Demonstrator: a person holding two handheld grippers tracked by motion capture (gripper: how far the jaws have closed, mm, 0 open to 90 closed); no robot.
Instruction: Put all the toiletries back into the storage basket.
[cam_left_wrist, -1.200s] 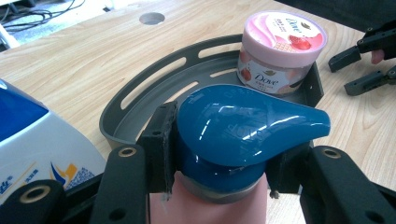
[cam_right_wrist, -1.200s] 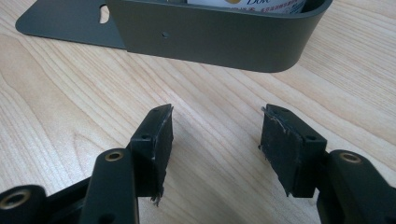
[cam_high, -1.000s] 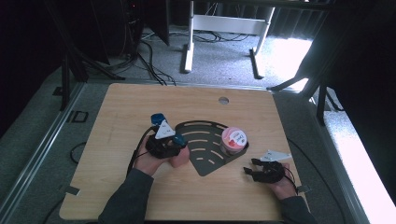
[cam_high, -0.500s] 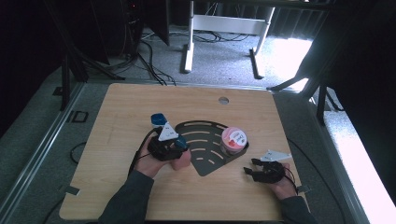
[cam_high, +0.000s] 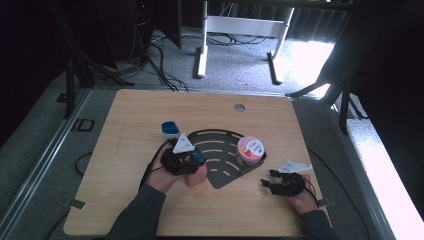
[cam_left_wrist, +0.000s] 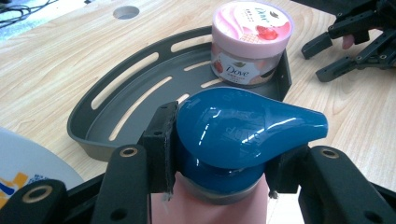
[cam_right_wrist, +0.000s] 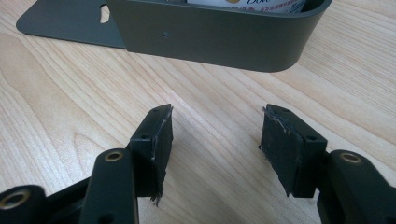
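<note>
The left gripper (cam_left_wrist: 219, 161) is pinching a pink bottle with a glossy blue cap (cam_left_wrist: 243, 128) beside the dark slotted corner tray (cam_left_wrist: 116, 100); its slick cap could be slipping out, while the right gripper (cam_right_wrist: 215, 140) is idling with spread jaws on the wooden worktop (cam_right_wrist: 60, 93).

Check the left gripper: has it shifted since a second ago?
Yes, slightly: the left gripper with its pink bottle edged right, toward the grey tray.

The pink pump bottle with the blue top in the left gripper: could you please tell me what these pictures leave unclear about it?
- Pink pump bottle, left gripper view: body cut off by the bottom edge; sides covered by the jaws.
- High view: the left gripper and hand hide most of it.
- Any label: too hidden to read.
</note>
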